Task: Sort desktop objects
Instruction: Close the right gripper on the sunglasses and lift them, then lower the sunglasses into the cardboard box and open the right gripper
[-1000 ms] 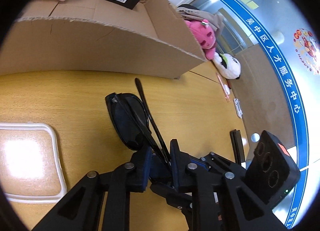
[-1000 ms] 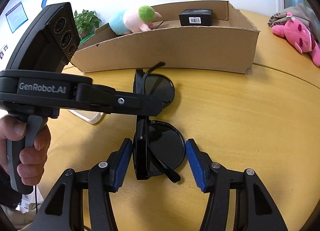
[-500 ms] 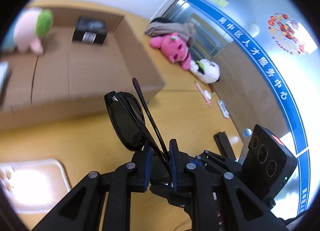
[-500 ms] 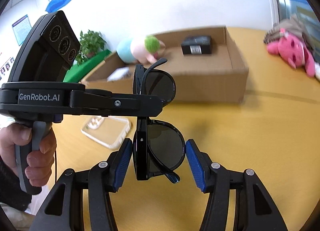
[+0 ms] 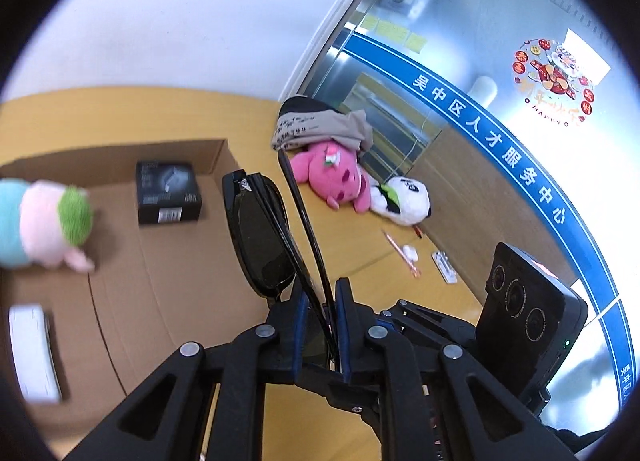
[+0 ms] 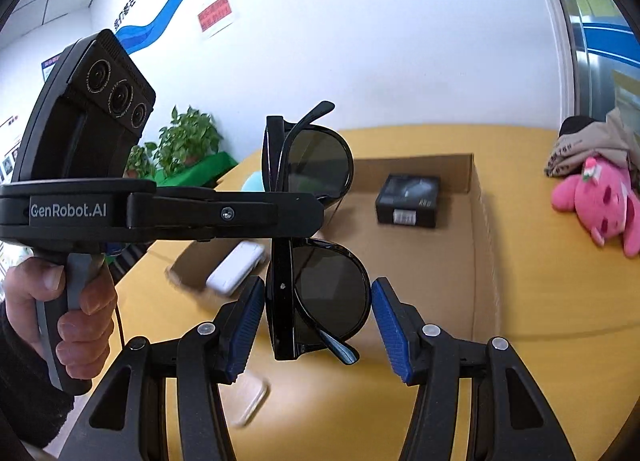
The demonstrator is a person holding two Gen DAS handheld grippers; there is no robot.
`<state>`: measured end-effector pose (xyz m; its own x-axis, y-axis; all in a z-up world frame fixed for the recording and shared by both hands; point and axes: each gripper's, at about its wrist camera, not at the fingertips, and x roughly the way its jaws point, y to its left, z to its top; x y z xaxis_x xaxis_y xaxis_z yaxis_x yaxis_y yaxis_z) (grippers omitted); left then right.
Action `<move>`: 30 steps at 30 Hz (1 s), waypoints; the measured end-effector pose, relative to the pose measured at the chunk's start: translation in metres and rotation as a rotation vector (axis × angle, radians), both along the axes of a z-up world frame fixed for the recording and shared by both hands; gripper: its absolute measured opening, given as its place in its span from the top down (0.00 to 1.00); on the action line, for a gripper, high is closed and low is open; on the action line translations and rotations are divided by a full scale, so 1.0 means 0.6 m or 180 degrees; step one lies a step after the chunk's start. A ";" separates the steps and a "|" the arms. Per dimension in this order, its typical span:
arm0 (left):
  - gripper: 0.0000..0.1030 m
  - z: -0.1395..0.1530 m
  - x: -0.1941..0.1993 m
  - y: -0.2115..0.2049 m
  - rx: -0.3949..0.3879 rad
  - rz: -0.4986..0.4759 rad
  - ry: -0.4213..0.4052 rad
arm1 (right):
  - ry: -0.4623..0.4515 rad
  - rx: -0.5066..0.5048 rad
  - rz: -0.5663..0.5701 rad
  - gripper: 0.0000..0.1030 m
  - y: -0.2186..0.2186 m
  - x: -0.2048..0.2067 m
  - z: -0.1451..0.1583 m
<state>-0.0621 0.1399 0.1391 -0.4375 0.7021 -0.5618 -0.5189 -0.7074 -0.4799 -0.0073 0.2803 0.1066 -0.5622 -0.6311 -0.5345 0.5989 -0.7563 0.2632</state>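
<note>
- The left gripper (image 5: 321, 325) has its jaws pinched tight on the folded black sunglasses (image 5: 268, 237), gripping them at the middle of the frame so that one lens sticks out ahead of the blue pads and the other sits behind them.
- In the right wrist view the same sunglasses (image 6: 316, 261) hang in the air, held edge-on, with the left gripper (image 6: 296, 213) crossing them from the left and a bare hand (image 6: 60, 309) wrapped round its grey handle.
- The right gripper (image 6: 318, 325) has its jaws spread wide on either side of the lower lens; its left pad lies just beside the frame, and whether it touches cannot be told.
- Below and beyond the sunglasses lies an open cardboard box (image 5: 168, 281) on the yellow wooden counter (image 5: 360, 245).
- Inside the box sit a white flat case (image 5: 32, 353), a pink plush with a green tuft (image 5: 52, 221) and, further back, a black carton with a barcode (image 5: 168, 191).
- Past the box, on the counter, lie a pink plush toy (image 5: 332, 177), a white panda plush (image 5: 404, 197) touching it, and a grey folded garment (image 5: 320, 127) behind them.
- A potted green plant (image 6: 188, 141) stands at the far wall.
</note>
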 end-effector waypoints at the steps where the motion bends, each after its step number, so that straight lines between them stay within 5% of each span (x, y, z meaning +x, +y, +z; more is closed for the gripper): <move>1: 0.89 -0.002 -0.018 0.002 0.0006 -0.0018 -0.0024 | -0.0023 -0.0010 -0.0018 0.42 -0.001 -0.020 0.001; 12: 0.89 -0.136 -0.235 0.010 0.0206 -0.0084 -0.0749 | -0.0612 0.0121 -0.0203 0.42 -0.023 -0.232 -0.080; 18: 0.89 -0.222 -0.266 0.019 0.0386 -0.0103 -0.1192 | -0.0945 0.0475 -0.0341 0.42 -0.024 -0.269 -0.146; 23: 0.90 -0.256 -0.278 0.019 0.0473 0.0006 -0.1423 | -0.0905 0.0809 -0.0432 0.45 -0.032 -0.270 -0.156; 26: 0.90 -0.273 -0.281 0.015 0.0331 0.0128 -0.1484 | -0.0917 0.0820 -0.0507 0.40 -0.031 -0.264 -0.152; 28: 0.87 -0.285 -0.283 0.009 0.0243 0.0227 -0.1555 | -0.0887 0.0824 -0.0533 0.26 -0.028 -0.252 -0.147; 30: 0.75 -0.286 -0.275 0.007 0.0171 0.0217 -0.1542 | -0.0842 0.0775 -0.0513 0.20 -0.025 -0.241 -0.140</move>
<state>-0.2269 0.1439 -0.0324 -0.1809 0.7145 -0.6758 -0.1804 -0.6996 -0.6914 -0.1517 0.2654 0.0226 -0.4664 -0.3827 -0.7975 0.4028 -0.8946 0.1938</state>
